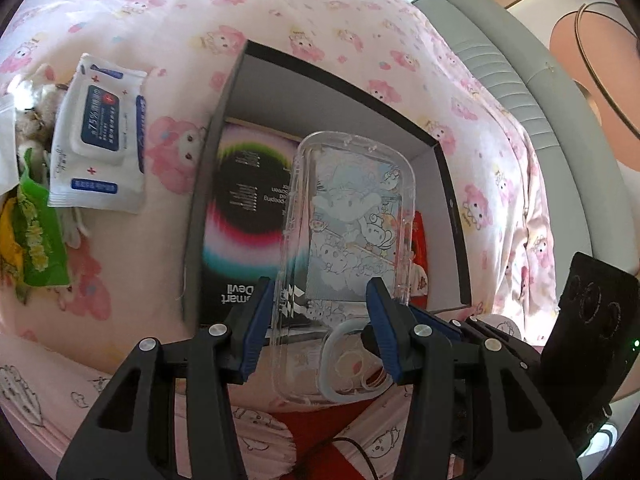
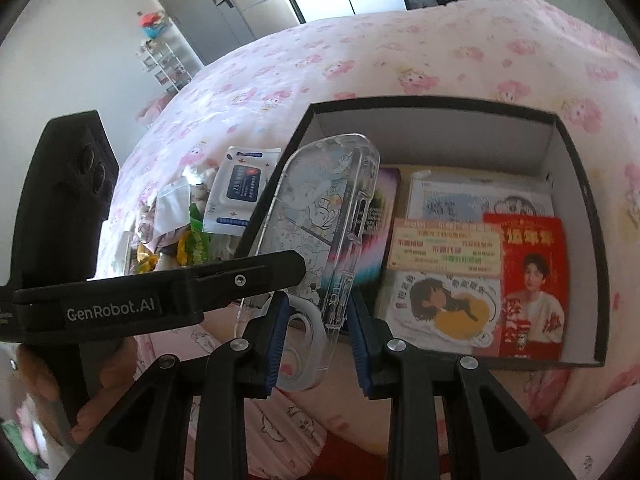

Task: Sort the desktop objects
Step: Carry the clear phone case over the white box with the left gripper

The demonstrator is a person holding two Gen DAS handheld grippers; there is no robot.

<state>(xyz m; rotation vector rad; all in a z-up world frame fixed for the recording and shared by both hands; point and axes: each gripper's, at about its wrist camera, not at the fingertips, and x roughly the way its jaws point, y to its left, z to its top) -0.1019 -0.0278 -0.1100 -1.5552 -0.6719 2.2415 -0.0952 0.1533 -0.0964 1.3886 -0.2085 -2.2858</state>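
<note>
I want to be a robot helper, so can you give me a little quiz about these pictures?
1. True or false: the black box is empty.
2. What is the right gripper clamped on?
3. Fill in: the white wet-wipes pack lies ___ the box, on the pink sheet.

Key:
1. False: printed cards lie in it.
2. The clear phone case.
3. Outside.

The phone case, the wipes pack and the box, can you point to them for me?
phone case [image 1: 352, 208], left wrist view, on its cartoon back.
wipes pack [image 1: 100, 136], left wrist view, on its white front below the blue label.
box [image 2: 440, 140], right wrist view, on its far inner wall.
</note>
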